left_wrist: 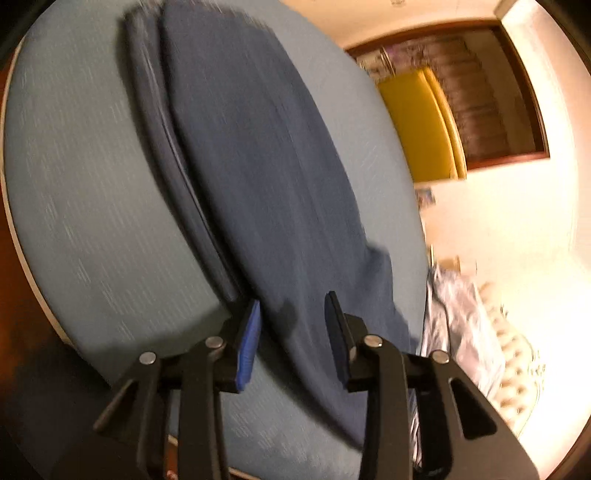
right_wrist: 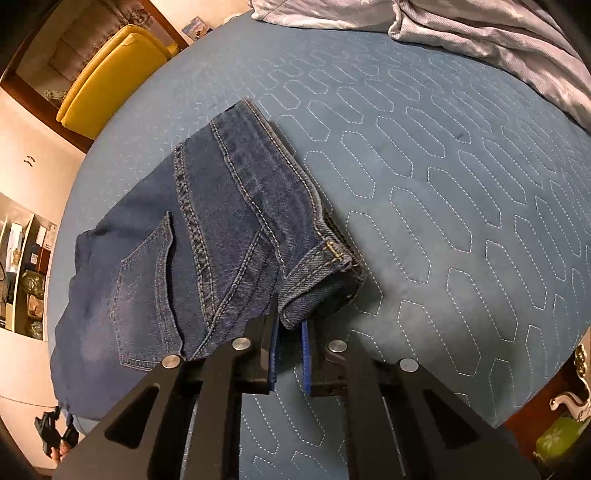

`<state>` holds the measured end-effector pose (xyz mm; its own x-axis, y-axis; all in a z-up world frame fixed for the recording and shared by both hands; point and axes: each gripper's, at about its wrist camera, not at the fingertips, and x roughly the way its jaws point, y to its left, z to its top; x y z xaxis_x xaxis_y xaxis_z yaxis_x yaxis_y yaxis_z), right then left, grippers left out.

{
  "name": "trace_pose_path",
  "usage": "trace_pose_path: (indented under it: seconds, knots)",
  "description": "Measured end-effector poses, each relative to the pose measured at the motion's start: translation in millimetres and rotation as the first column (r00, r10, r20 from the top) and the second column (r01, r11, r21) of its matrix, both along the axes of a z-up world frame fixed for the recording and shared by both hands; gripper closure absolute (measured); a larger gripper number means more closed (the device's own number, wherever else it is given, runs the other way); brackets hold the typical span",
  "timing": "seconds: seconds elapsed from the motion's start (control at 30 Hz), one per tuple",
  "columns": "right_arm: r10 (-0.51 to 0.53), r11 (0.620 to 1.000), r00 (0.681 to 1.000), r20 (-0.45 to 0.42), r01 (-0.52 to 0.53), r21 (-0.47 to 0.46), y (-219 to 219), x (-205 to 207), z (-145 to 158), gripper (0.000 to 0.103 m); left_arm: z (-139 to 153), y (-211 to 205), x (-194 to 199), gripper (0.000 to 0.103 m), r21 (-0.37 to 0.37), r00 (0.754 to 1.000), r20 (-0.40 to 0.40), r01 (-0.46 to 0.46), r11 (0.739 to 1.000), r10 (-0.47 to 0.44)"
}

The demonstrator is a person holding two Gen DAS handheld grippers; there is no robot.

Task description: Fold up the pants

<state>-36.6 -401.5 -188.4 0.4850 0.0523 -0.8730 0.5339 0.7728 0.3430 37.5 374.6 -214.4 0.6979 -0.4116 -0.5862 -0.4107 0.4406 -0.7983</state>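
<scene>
Right claw (right_wrist: 290, 332): your two blue pads are pinched on the waistband corner of the jeans (right_wrist: 207, 236), the denim edge caught just at their tips, so this end stays pinned while the cloth is laid. Directly ahead of that claw the waistband, belt loop and back pocket lie flat on the quilted blue mattress cover (right_wrist: 443, 206), the legs running off to its left toward the bed's edge; the garment appears already doubled leg on leg, which would explain the stacked seams. To the right of the claw the cover is bare, leaving room for the next fold. Far ahead and to the right, a rumpled grey blanket (right_wrist: 480, 33) sits clear of the work; far left, a yellow chair (right_wrist: 110, 74) stands in a doorway.

Left claw (left_wrist: 291, 332): your pads stand narrowly apart with the lower end of the jeans (left_wrist: 258, 166) between and just beyond them. Blur prevents telling whether either pad touches the cloth, but neither appears to press it. Beyond this claw the doubled legs stretch away along the mattress cover (left_wrist: 92, 184), edges roughly aligned. In judgement, the hem end lies ready to be lifted toward the waist, and the fold across the length is not yet made
</scene>
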Motion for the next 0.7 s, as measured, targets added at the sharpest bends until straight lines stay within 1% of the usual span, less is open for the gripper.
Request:
trace_pose_path:
  seconds: [0.03, 0.1, 0.2, 0.3, 0.37, 0.4, 0.43, 0.47, 0.53, 0.57, 0.63, 0.7]
  knots:
    - [0.0, 1.0, 1.0, -0.002, 0.0, -0.001, 0.1, 0.8, -1.5, 0.101, -2.3, 18.5, 1.9, 0.068, -0.013, 0.999, 0.003, -0.033, 0.999, 0.033]
    - [-0.001, 1.0, 1.0, -0.01, 0.001, -0.01, 1.6, 2.0, -2.9, 0.101, -4.9, 45.3, 7.5, 0.068, -0.025, 0.998, 0.017, -0.061, 0.998, 0.061]
    - [-0.002, 1.0, 1.0, -0.02, 0.002, -0.027, 2.5, 2.1, -3.7, 0.101, -11.9, 89.2, 16.1, 0.07, -0.06, 0.993, 0.003, -0.121, 0.991, 0.122]
    - [-0.014, 0.999, 0.999, -0.032, 0.013, -0.038, 8.5, 5.7, -3.4, 0.101, -13.2, 114.5, 17.8, 0.07, -0.073, 0.986, -0.005, -0.167, 0.983, 0.167]
    - [-0.019, 0.999, 0.999, -0.038, 0.017, -0.046, 11.8, 7.9, -3.2, 0.101, -14.9, 130.6, 18.0, 0.075, -0.077, 0.981, -0.005, -0.194, 0.978, 0.194]
    - [-0.02, 0.999, 0.999, -0.042, 0.018, -0.051, 12.6, 9.1, -3.5, 0.101, -15.9, 133.6, 18.8, 0.081, -0.079, 0.98, -0.007, -0.197, 0.977, 0.197]
    - [-0.022, 0.998, 0.999, -0.044, 0.019, -0.052, 12.1, 9.7, -3.7, 0.101, -18.0, 138.5, 20.0, 0.094, -0.081, 0.98, -0.016, -0.2, 0.976, 0.2]
    - [-0.023, 0.998, 0.999, -0.047, 0.02, -0.055, 11.1, 10.5, -5.4, 0.101, -18.5, 142.3, 21.1, 0.1, -0.066, 0.98, -0.027, -0.197, 0.978, 0.195]
    - [-0.022, 0.998, 0.998, -0.057, 0.018, -0.066, 13.1, 11.9, -5.4, 0.101, -9.6, 141.5, 18.4, 0.101, -0.048, 0.982, -0.01, -0.191, 0.98, 0.191]
    - [-0.023, 0.998, 0.998, -0.061, 0.019, -0.067, 13.9, 12.2, -5.4, 0.101, 3.4, 136.8, 14.6, 0.101, -0.025, 0.982, 0.012, -0.189, 0.982, 0.19]
    - [-0.022, 0.998, 0.998, -0.067, 0.017, -0.065, 12.4, 12.2, -2.0, 0.101, 14.9, 136.0, 4.7, 0.101, -0.001, 0.979, 0.032, -0.201, 0.98, 0.201]
    - [-0.02, 0.998, 0.998, -0.067, 0.016, -0.063, 12.9, 12.4, -2.7, 0.101, 8.3, 134.6, 1.6, 0.101, 0.005, 0.978, -0.003, -0.208, 0.978, 0.208]
